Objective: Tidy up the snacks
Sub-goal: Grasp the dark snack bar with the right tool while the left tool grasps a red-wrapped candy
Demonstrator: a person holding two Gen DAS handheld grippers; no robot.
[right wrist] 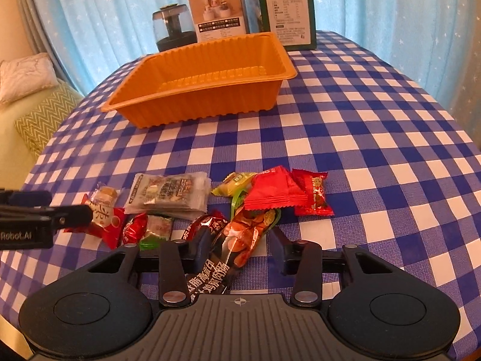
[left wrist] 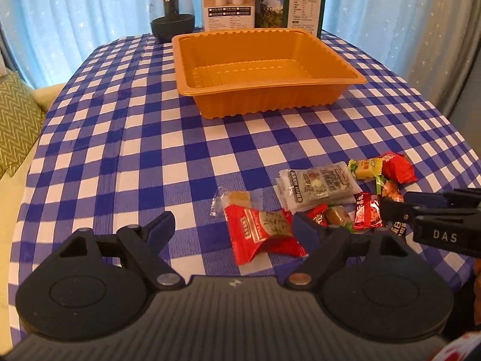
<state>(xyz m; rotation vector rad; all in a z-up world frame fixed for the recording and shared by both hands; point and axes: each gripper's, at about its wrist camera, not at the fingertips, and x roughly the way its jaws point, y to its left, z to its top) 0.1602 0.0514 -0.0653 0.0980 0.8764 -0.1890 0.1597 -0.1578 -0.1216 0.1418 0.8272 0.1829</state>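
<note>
Two hand-held grippers work a pile of wrapped snacks on a table under a blue-and-white checked tablecloth (left wrist: 120,150). Nearest the front edge, the left gripper (left wrist: 233,228) hangs with jaws spread wide over a red-wrapped cake (left wrist: 264,231). The right gripper (right wrist: 240,248) is also parted, straddling a long dark sausage stick (right wrist: 216,264) without pinching it; whether a finger touches the wrapper is hard to say. Just beyond lie a peanut packet (right wrist: 252,234), a stack of clear grey sachets (right wrist: 170,194), a red foil pouch (right wrist: 275,192), a yellow-green candy (right wrist: 233,183) and other small sweets, all bunched together toward the front right of the table. Farther back, near the middle, sits an orange ribbed tray (left wrist: 261,99) with nothing in it. At the far edge stand a dark glass jar (left wrist: 172,12), a white box (left wrist: 227,1) and a green box (left wrist: 303,0).
</note>
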